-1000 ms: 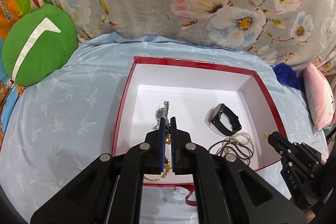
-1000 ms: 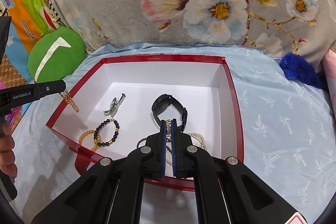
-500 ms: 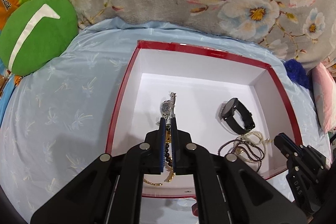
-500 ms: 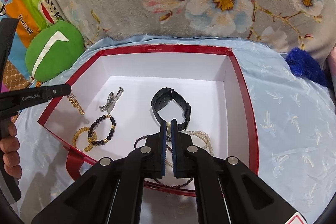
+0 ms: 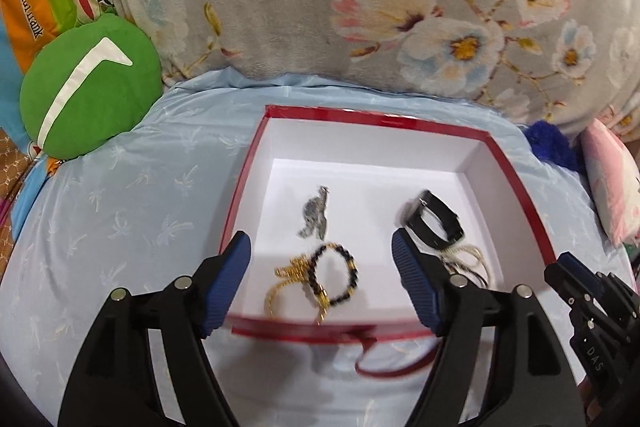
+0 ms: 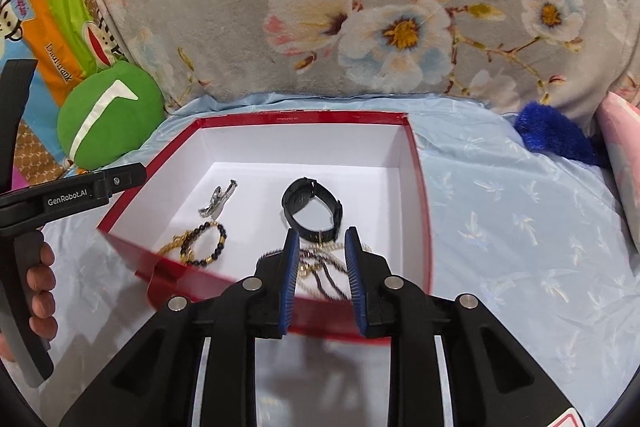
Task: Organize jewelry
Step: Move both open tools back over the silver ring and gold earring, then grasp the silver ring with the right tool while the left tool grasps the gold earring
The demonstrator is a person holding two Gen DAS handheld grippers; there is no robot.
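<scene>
A red box with a white inside [image 5: 376, 119] [image 6: 300, 117] lies on the bed. In it are a silver watch [image 5: 316, 219] [image 6: 218, 201], a black watch [image 5: 436, 223] [image 6: 312, 211], a black bead bracelet with a gold chain [image 5: 320, 279] [image 6: 200, 243], and tangled pearl and dark necklaces [image 5: 468, 259] [image 6: 320, 263]. My left gripper [image 5: 320, 247] hangs over the box's near left part. Its jaws are opening wide, and the bracelet and chain lie loose below them. My right gripper [image 6: 322, 237] is opening above the necklace tangle and its pads touch nothing.
A green round cushion [image 5: 88, 99] sits at the back left and a grey floral blanket [image 5: 360, 7] behind the box. At the right are a blue plush [image 6: 552, 135] and a pink pillow [image 5: 612, 183]. A red ribbon [image 5: 380, 367] trails from the box's front. A hand [image 6: 40, 283] holds the left gripper.
Both grippers were shut, each on a thin gold chain, and now stand apart. The left chain has dropped beside the bead bracelet. Both grippers have drawn back toward the box's near edge.
</scene>
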